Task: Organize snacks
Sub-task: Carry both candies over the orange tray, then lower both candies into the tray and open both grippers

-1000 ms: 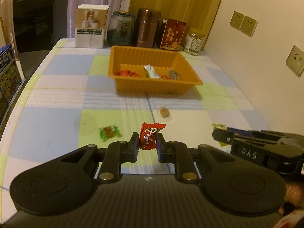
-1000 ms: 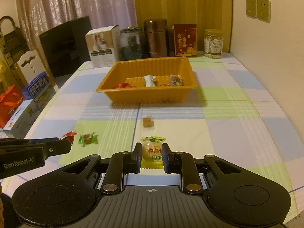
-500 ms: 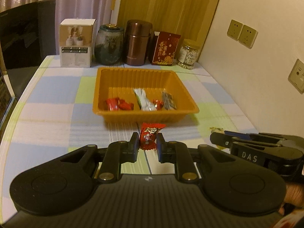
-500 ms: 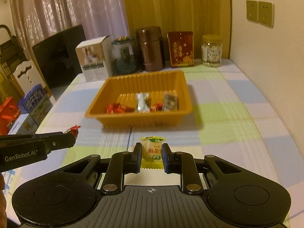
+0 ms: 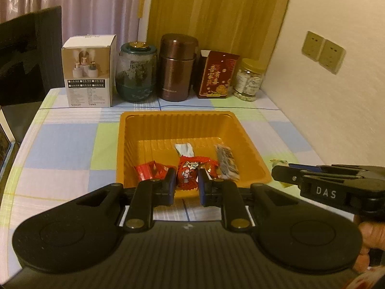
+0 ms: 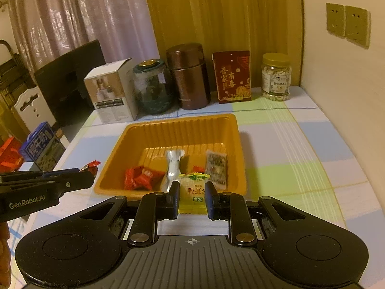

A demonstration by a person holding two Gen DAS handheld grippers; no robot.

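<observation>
Closer now — both grippers (image 5: pixel 186 183) (image 6: pixel 191 196), orange tray (image 5: pixel 125 144)

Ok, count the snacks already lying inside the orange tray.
5 visible in the orange tray: two red candies at left, a white packet mid, a small red candy, a clear dark packet at right. The held snacks may hide more.

Small red candy (image 6: pixel 197 168) in the tray — mostly hidden, its label unreadable.
</observation>
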